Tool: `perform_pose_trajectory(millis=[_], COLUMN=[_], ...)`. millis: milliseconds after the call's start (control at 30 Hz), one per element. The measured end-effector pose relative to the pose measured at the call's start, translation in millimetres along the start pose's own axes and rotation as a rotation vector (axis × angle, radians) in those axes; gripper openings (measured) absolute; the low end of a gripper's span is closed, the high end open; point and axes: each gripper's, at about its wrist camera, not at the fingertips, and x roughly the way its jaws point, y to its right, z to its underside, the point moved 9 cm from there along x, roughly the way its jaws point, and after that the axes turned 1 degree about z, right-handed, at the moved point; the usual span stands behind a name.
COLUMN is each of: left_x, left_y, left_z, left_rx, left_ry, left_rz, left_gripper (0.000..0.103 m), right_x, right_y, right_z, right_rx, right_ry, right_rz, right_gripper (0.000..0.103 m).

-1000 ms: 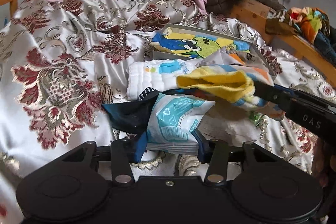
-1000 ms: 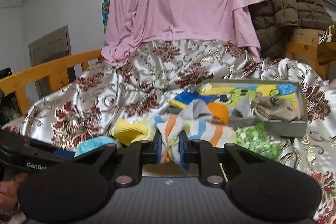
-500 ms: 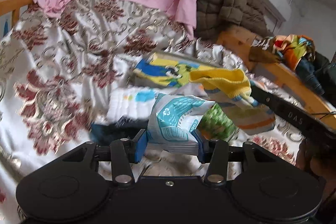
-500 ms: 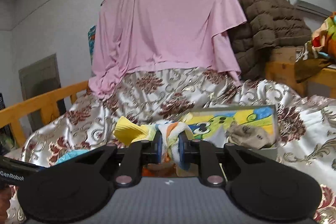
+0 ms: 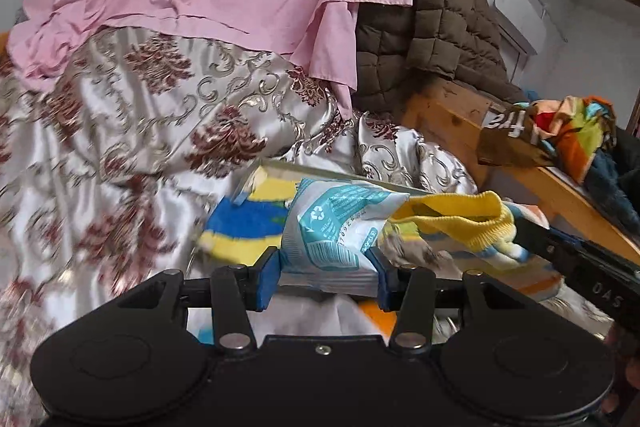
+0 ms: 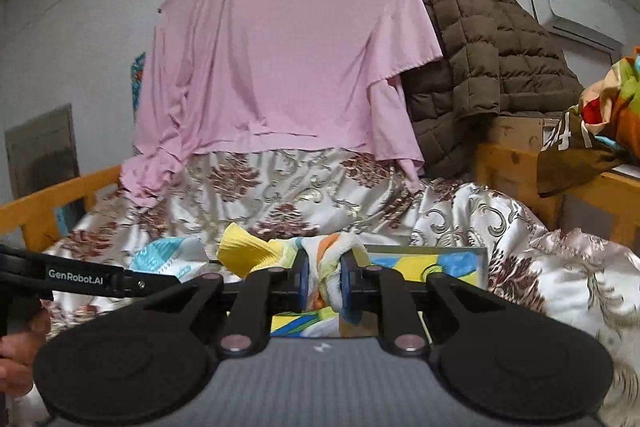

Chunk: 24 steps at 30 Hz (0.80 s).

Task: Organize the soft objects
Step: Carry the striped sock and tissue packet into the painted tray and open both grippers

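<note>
left gripper [image 5: 325, 277] clamped on a white-and-teal packet [image 5: 334, 227]; right gripper [image 6: 324, 281] clamped on a striped yellow-cuffed sock [image 6: 326, 259], both above a cartoon-printed box [image 6: 436, 261] on the patterned bedspread [image 5: 132, 131].

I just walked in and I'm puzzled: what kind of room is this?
Most likely a bedroom in a home. A wooden bed frame holds a shiny silver and maroon floral bedspread, a brown quilted jacket is draped beside a hanging pink sheet, and a white wall air conditioner sits above.
</note>
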Motion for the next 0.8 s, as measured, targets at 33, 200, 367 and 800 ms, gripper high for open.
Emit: perform_pose_trajectory(millis=[33,200,367,800], left_x=[13,82,136,183], left_y=[0,2,4,-8], left_z=[-4,-20,-14,23], left_rx=[-0.003,-0.027,-0.034,-0.045], left_ry=[-0.006,-0.048,-0.146,-0.349], left_rz=[0.002,0.017,0.024,-0.020], left_gripper=[0.049,0.049,0.049,0.049], right_x=[11,66,108,135], right_y=[6,30,39,33], right_z=[-1,1,14,52], right_rx=[0.007,0.043,0.085,0.094], right_ry=[-0.010,-0.056,-0.116,-0.274], right_rz=[0.004,0.015,0.008,-0.010], right_gripper=[0.017,0.017,0.017,0.018])
